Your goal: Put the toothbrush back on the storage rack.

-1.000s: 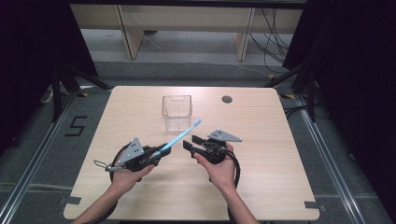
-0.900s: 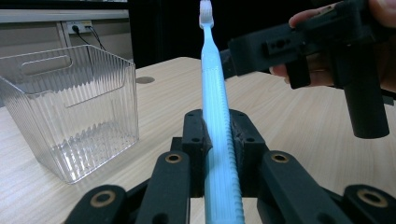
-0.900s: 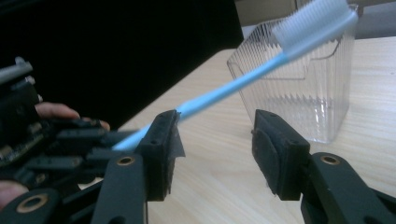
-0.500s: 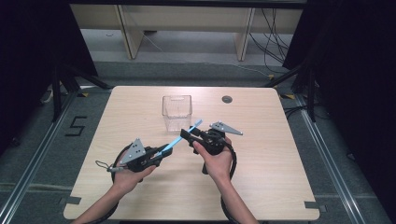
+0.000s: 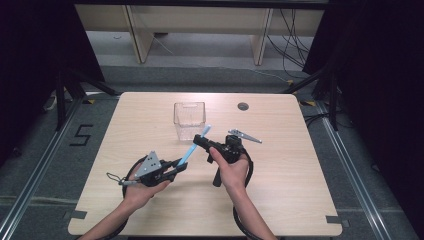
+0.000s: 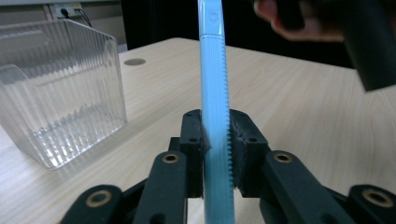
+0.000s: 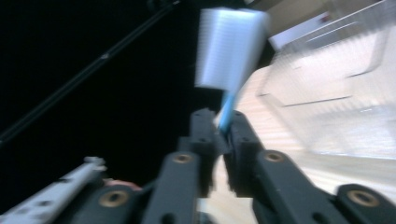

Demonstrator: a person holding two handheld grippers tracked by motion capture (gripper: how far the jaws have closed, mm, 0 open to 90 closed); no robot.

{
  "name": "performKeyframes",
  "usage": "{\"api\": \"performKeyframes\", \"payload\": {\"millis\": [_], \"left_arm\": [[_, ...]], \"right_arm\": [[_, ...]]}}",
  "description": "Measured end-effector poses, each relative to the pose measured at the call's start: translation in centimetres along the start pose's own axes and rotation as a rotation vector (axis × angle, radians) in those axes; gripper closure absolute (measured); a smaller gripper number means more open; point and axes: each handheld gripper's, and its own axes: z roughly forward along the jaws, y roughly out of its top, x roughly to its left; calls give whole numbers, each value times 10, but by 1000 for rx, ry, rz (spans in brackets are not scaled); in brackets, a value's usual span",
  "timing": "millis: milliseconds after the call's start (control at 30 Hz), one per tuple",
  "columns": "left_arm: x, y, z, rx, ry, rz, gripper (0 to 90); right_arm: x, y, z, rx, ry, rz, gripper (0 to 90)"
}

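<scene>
the blue toothbrush [image 5: 192,148] slants above the table [image 5: 300,200] near the clear ribbed container [image 5: 190,119]. the left gripper [image 6: 215,135] clamps its handle, jaws just easing; the right gripper [image 7: 223,128] has just closed on its neck.

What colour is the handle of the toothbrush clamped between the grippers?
Light blue, with a ridged edge; the toothbrush shows best in the left gripper view.

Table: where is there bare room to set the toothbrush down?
Bare: the right side past the right gripper, the left edge, and the near edge. Crowded: the middle, where both grippers, the toothbrush and the clear box sit.
</scene>
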Motion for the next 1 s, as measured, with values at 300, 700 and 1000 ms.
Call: {"api": "performKeyframes", "payload": {"millis": [300,700,1000], "left_arm": [[-7,8,-5,32,33,19,483],[-4,10,-16,27,75,4,417],[-3,11,-21,16,94,4,414]], "right_arm": [[14,9,-3,7,-90,-175,864],[20,16,-9,-2,-180,-334,863],[22,19,-11,-12,-196,-366,863]]}}
